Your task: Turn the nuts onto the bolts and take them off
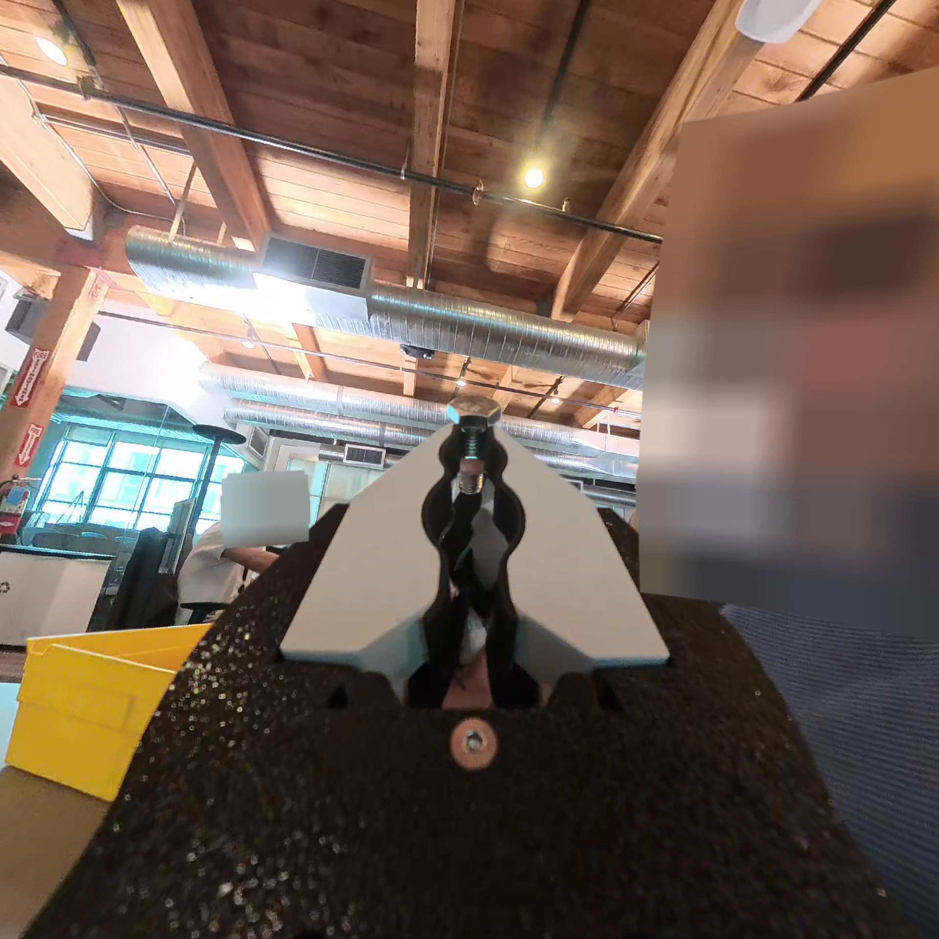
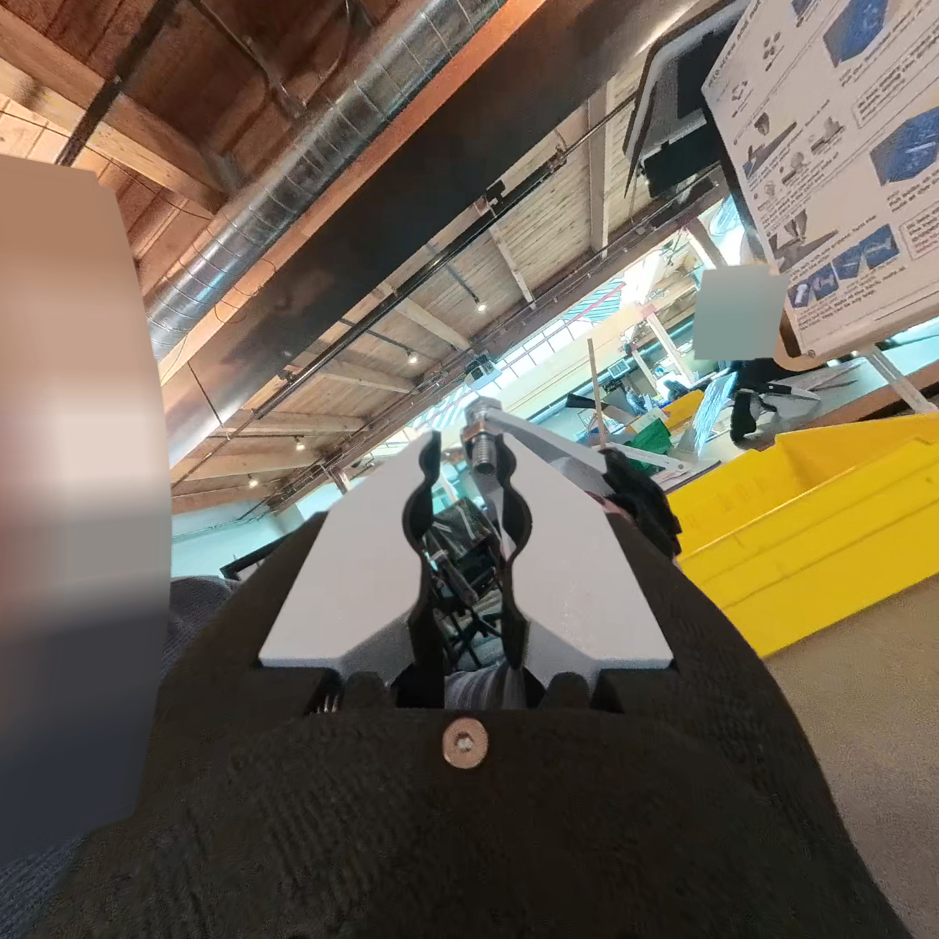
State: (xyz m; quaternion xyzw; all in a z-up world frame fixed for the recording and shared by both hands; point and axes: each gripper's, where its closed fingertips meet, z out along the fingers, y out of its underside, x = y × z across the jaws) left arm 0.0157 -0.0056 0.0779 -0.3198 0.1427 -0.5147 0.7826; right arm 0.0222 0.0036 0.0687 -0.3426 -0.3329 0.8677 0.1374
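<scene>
The left gripper (image 1: 473,447) is pointing upward toward the timber ceiling (image 1: 325,142), and its jaws are clamping a silver bolt (image 1: 472,437) at their tips. The bolt's hex head is sitting just beyond the jaw tips, while its threaded shank is running back between the jaws into the first scalloped recess. A yellow bin (image 1: 96,706) is standing on the bench to the left of and below these jaws. The right gripper (image 2: 470,447) is also tilting upward, and its jaws are standing slightly apart, gripping nothing. In the right wrist view, the same bolt (image 2: 481,442) is showing just beyond the tip of the right-hand jaw, held there by the left gripper's pale fingers (image 2: 538,447), which are entering from the right. Whether a nut is sitting on the bolt cannot be determined. A yellow bin (image 2: 813,513) is resting on the bench to the right of these jaws, with an instruction board (image 2: 833,167) above it.
</scene>
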